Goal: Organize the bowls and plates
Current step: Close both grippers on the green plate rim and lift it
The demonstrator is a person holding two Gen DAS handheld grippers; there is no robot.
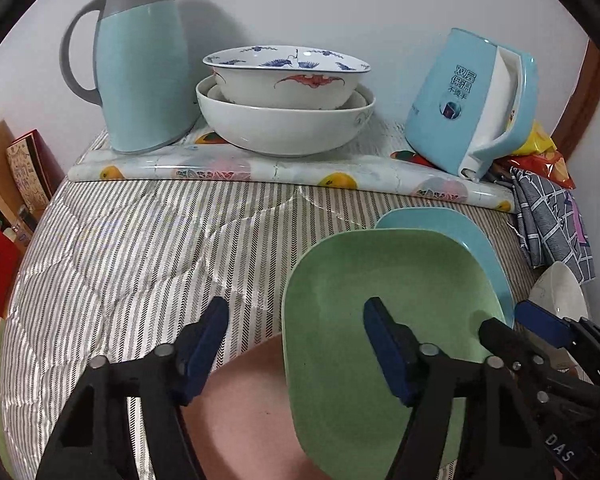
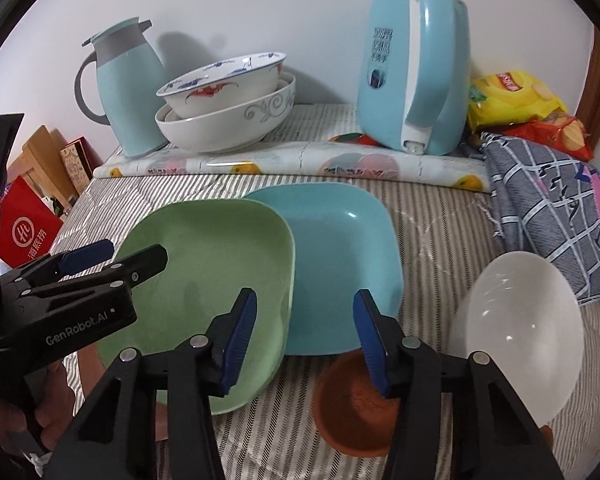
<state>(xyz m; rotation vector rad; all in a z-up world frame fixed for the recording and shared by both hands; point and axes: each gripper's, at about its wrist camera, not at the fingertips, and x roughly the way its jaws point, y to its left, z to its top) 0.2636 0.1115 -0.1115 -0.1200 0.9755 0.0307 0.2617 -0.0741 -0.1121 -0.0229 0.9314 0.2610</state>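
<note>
Your left gripper (image 1: 296, 344) has its 2 blue-padded jaws spread wide, gripping nothing, hanging over the near left edge of the pale green square plate (image 1: 380, 320). From the right wrist view you can see that same green plate (image 2: 204, 280) overlapping the left edge of the light blue square plate (image 2: 340, 264), both lying on the grey-striped cloth (image 2: 420, 240).

Your right gripper (image 2: 305, 336) is also wide open and empty, hovering above the seam between the 2 plates, with a small terracotta-coloured bowl (image 2: 348, 408) just below it and a white round bowl (image 2: 520, 332) off to its right.

Further back, 2 big white bowls are nested: the blue-and-red patterned one (image 1: 288, 76) sits inside the plain white one (image 1: 284, 124), between a teal thermos jug (image 1: 140, 72) and a light blue kettle (image 1: 472, 104).
</note>
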